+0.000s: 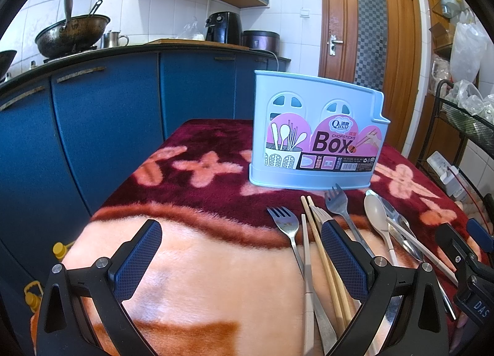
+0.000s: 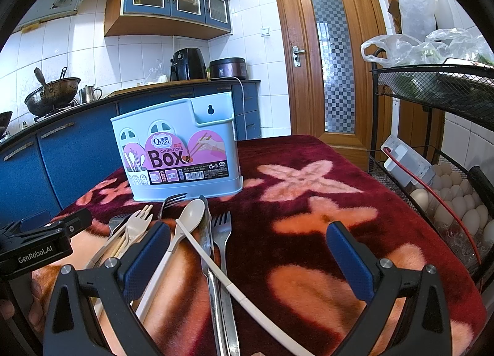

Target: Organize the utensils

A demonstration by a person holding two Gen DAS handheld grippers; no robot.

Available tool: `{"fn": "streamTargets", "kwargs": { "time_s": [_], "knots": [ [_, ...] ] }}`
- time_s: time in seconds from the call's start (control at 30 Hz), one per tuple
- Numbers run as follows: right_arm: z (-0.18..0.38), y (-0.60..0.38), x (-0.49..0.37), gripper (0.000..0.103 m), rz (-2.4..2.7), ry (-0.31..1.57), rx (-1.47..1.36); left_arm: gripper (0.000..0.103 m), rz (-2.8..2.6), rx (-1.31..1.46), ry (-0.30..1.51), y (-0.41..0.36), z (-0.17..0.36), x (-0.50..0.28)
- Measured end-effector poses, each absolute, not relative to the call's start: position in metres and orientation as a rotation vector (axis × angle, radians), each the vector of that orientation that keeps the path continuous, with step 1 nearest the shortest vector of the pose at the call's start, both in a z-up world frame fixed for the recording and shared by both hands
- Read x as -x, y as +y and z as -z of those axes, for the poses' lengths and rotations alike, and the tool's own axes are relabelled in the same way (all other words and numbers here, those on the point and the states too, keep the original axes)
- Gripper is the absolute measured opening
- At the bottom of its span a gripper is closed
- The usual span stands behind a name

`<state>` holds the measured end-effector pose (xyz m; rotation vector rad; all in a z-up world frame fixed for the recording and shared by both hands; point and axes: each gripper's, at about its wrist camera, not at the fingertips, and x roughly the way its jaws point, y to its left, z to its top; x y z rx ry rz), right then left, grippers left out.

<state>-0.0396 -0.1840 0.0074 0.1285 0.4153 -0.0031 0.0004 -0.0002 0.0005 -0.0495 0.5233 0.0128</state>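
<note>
A pale blue chopsticks box with a pink label stands upright on a red and pink floral blanket; it also shows in the right wrist view. In front of it lie metal forks, wooden chopsticks, a beige spoon and a beige chopstick. My left gripper is open and empty, its right finger over the utensils. My right gripper is open and empty, low above the spoon and a metal fork.
Blue kitchen cabinets run along the left and back, with a wok on the counter. A black wire rack with eggs stands right of the table. A wooden door is behind.
</note>
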Motion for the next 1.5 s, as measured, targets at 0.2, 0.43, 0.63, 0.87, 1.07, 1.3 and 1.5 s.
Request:
{"fn": "streamTargets", "kwargs": {
  "time_s": [0.2, 0.43, 0.63, 0.87, 1.07, 1.3, 1.5],
  "knots": [
    [-0.008, -0.187, 0.035, 0.103, -0.027, 0.445, -0.153, 0.103, -0.010, 0.047, 0.523, -0.004, 0.004, -0.001],
    [-0.012, -0.190, 0.032, 0.103, -0.067, 0.533, -0.112, 0.103, 0.002, 0.041, 0.536, -0.006, -0.001, -0.001],
    [-0.010, -0.196, 0.035, 0.089, -0.103, 0.617, -0.058, 0.103, 0.010, 0.025, 0.558, -0.004, -0.003, 0.001],
    [-0.006, -0.202, 0.039, 0.073, -0.140, 0.692, -0.007, 0.103, 0.014, 0.016, 0.568, -0.002, -0.004, 0.004],
    [0.000, -0.196, 0.036, 0.054, -0.173, 0.753, 0.061, 0.103, 0.016, 0.009, 0.586, -0.001, -0.004, 0.005],
    [0.002, -0.198, 0.028, 0.020, -0.169, 0.797, 0.049, 0.103, 0.017, -0.001, 0.608, 0.002, -0.001, 0.005],
    [0.001, -0.206, 0.016, 0.008, -0.150, 0.802, 0.009, 0.103, 0.030, 0.004, 0.660, 0.002, 0.003, -0.002]
  ]
}}
